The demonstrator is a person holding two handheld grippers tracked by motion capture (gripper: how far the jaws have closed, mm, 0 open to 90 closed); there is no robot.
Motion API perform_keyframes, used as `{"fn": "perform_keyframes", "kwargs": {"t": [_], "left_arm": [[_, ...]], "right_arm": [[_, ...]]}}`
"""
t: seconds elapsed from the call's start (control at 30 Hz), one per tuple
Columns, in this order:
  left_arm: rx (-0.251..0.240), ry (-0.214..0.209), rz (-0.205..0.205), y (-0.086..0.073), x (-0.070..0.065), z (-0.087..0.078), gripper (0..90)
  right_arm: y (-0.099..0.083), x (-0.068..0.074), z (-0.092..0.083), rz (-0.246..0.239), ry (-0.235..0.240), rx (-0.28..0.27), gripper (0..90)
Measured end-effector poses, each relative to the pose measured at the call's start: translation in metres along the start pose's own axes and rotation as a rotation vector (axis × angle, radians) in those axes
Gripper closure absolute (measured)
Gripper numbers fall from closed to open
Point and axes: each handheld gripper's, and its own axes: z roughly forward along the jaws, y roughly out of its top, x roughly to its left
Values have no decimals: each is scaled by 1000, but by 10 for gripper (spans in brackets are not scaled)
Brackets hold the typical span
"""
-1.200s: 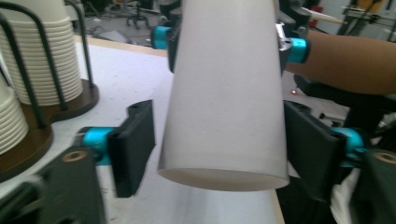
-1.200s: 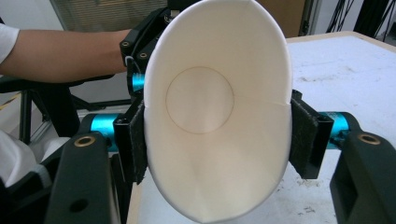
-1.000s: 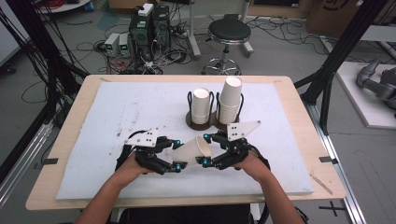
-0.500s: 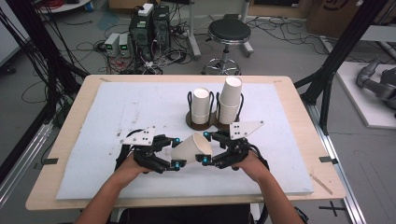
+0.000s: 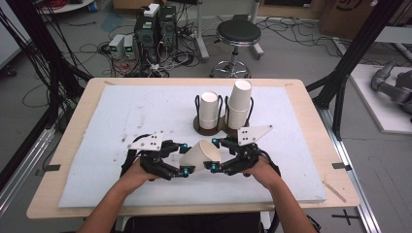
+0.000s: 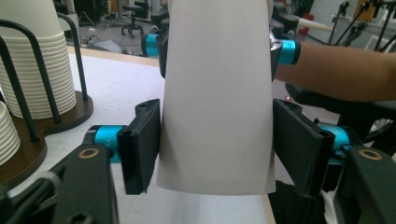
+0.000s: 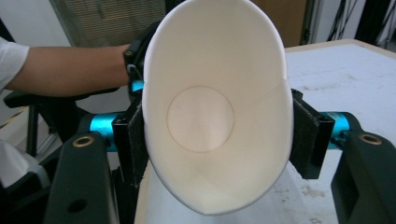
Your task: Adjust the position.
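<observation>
We have the paper cup [image 5: 201, 154] held off the white mat [image 5: 121, 116], lying sideways between both grippers, near the mat's front edge and roughly centred left to right. Long axis runs level, left-right across the table: narrow base toward the left gripper [image 5: 183, 158], open mouth toward the right gripper [image 5: 212, 154].

Left gripper's jaws pinch the cup near its base, pads flat on the wall in the left gripper view [image 6: 217, 93]. Right gripper's jaws press on the rim end; the mouth [image 7: 215, 105] is squashed into a tall oval there.

Room: the cup holder [image 5: 223, 127] with its two stacks [image 5: 239, 104] sits just behind the grippers, close. Wide bare mat to the left and right of the hands. Front mat edge and table edge [image 5: 194, 209] lie just under the forearms.
</observation>
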Motion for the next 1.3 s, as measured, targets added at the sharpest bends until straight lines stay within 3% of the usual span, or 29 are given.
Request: {"fn": "perform_keyframes", "kwargs": {"t": [0.07, 0.2, 0.3, 0.37, 0.43, 0.57, 0.67, 0.8, 0.93, 1.17, 1.3], "left_arm": [[-2, -1, 0, 0, 0, 0, 359], [-25, 7, 8, 2, -1, -1, 352], [-44, 13, 2, 2, 0, -3, 352], [-55, 15, 5, 2, 0, -4, 352], [-54, 12, 7, 2, 0, -4, 356], [-27, 12, 9, 0, -1, 0, 359], [-6, 19, -1, -1, -1, 3, 355], [-5, 42, -12, -1, -2, 5, 284], [-4, 47, -9, 0, -2, 5, 283], [31, 15, 18, -3, -3, 8, 360], [25, 10, 23, -3, -2, 8, 368]], "right_arm": [[0, 0, 0, 6, 1, 0, 328], [0, 1, 1, 25, -14, -34, 211], [0, 1, 0, 46, -22, -56, 202], [1, 1, -1, 58, -27, -75, 204], [1, 1, -3, 42, -25, -78, 290], [1, 1, -5, 11, -23, -75, 326], [1, 0, -4, 13, -17, -52, 332], [1, 0, -5, 11, -36, -23, 335], [1, 0, -5, 8, -37, -17, 342], [3, 2, -1, -3, -15, -7, 354], [4, 2, -1, -7, -9, -6, 356]]}}
